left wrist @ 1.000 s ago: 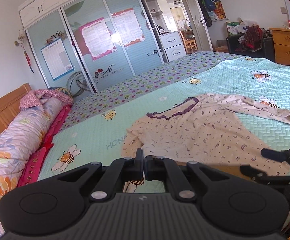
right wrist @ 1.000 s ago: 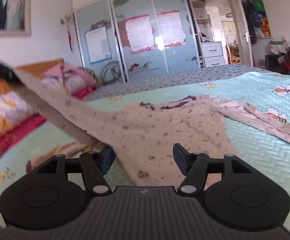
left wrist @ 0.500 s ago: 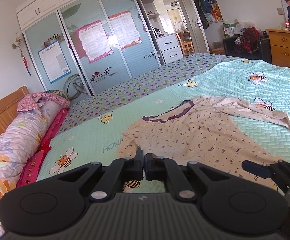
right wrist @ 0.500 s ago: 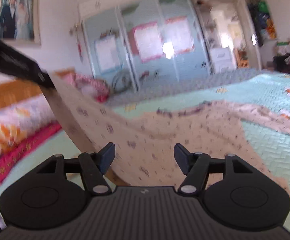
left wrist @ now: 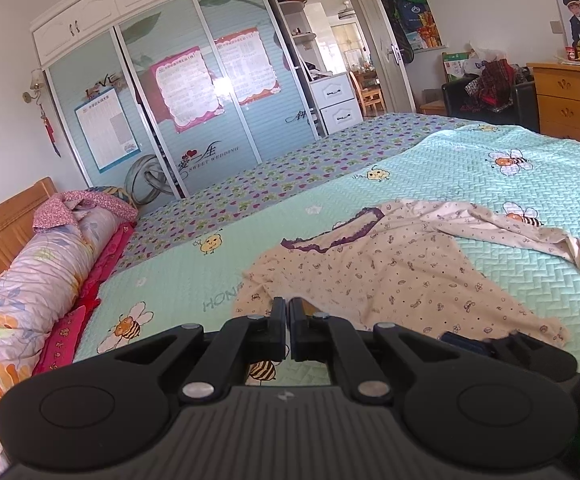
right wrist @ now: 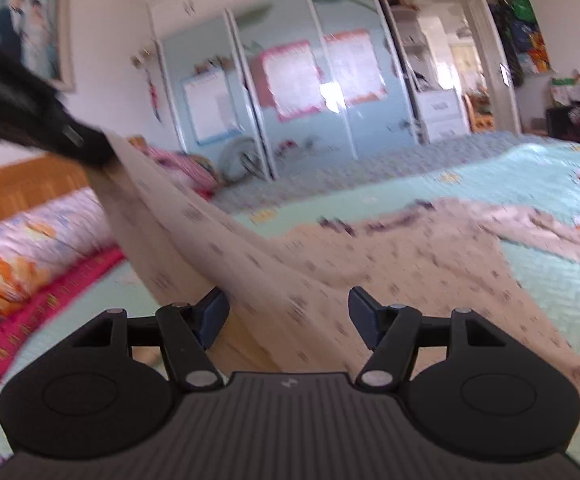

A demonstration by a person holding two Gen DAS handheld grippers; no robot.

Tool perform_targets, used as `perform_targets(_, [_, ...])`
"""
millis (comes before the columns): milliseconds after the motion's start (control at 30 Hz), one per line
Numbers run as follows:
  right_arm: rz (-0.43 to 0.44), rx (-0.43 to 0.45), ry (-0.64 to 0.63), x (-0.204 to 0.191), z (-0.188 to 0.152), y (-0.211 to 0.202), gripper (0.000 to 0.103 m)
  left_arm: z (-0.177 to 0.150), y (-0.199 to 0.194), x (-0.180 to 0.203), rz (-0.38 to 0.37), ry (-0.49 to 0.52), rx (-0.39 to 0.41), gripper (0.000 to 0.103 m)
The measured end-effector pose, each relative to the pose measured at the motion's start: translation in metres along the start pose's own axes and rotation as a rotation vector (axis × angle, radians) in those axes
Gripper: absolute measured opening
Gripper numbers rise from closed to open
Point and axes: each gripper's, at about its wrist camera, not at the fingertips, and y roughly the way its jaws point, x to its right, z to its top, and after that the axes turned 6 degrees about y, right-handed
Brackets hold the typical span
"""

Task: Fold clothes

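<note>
A cream pyjama shirt (left wrist: pixel 390 272) with small prints and a purple-trimmed collar lies spread on the bed. My left gripper (left wrist: pixel 287 306) is shut on the shirt's near left edge. In the right wrist view, the left gripper (right wrist: pixel 89 148) holds that edge high at the upper left, so the cloth (right wrist: pixel 217 240) slopes down tight from it. My right gripper (right wrist: pixel 287 300) stands open low over the near hem, and the raised fabric runs between its blue-padded fingers (right wrist: pixel 364 312). The right gripper (left wrist: pixel 490 344) also shows dark at the lower right of the left wrist view. One sleeve (left wrist: pixel 550 236) trails off to the right.
The bed carries a mint quilt (left wrist: pixel 510 176) with bee prints. A rolled floral duvet (left wrist: pixel 29 280) and red pillows (left wrist: pixel 65 332) lie along the wooden headboard (left wrist: pixel 5 216) on the left. Sliding wardrobe doors (left wrist: pixel 193 100) stand beyond the bed, and a wooden dresser (left wrist: pixel 570 96) is at the far right.
The left gripper has lifted the shirt's edge higher, and the cloth now slopes more steeply. The right gripper has stayed open and has moved in closer under the raised fabric.
</note>
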Motion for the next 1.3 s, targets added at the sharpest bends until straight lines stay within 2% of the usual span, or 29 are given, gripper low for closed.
perform_targets(133, [-0.014, 0.030, -0.032, 0.002, -0.003, -0.006, 0.068, 0.002, -0.005, -0.005, 0.009, -0.012, 0.013, 0.002])
perform_targets(233, [-0.080, -0.010, -0.036, 0.012, -0.005, 0.006, 0.068, -0.006, 0.000, -0.005, 0.000, -0.002, -0.010, 0.002])
perform_targets(333, [-0.094, -0.037, -0.015, 0.026, -0.008, 0.003, 0.068, -0.025, 0.008, -0.006, -0.005, 0.008, -0.053, 0.002])
perform_targets(433, [-0.068, -0.047, -0.027, 0.039, -0.012, -0.012, 0.068, -0.062, 0.012, -0.016, -0.072, -0.031, -0.081, 0.005])
perform_targets(700, [-0.077, -0.134, -0.044, 0.060, -0.029, -0.026, 0.068, -0.154, 0.058, 0.008, -0.237, 0.004, -0.231, 0.005])
perform_targets(767, [-0.079, -0.136, -0.048, 0.060, -0.029, -0.025, 0.068, -0.161, 0.070, 0.009, -0.224, -0.025, -0.238, 0.005])
perform_targets(867, [-0.079, -0.141, -0.052, 0.060, -0.028, -0.026, 0.068, -0.168, 0.072, 0.014, -0.225, -0.016, -0.229, 0.005])
perform_targets(933, [-0.081, -0.150, -0.052, 0.061, -0.029, -0.026, 0.068, -0.173, 0.073, 0.018, -0.226, -0.011, -0.222, 0.012])
perform_targets(967, [-0.085, -0.157, -0.049, 0.062, -0.029, -0.025, 0.068, -0.176, 0.073, 0.019, -0.227, -0.008, -0.219, 0.026])
perform_targets(1000, [-0.087, -0.165, -0.046, 0.063, -0.030, -0.023, 0.068, -0.178, 0.074, 0.021, -0.227, -0.005, -0.216, 0.046])
perform_targets(1067, [-0.092, -0.181, -0.038, 0.064, -0.031, -0.020, 0.068, -0.181, 0.072, 0.023, -0.201, -0.001, -0.190, 0.060])
perform_targets(1167, [-0.090, -0.195, -0.041, 0.064, -0.033, -0.017, 0.068, -0.182, 0.074, 0.022, -0.216, -0.011, -0.188, 0.062])
perform_targets(1300, [-0.086, -0.208, -0.047, 0.062, -0.036, -0.016, 0.068, -0.182, 0.085, 0.019, -0.163, -0.028, -0.193, 0.062])
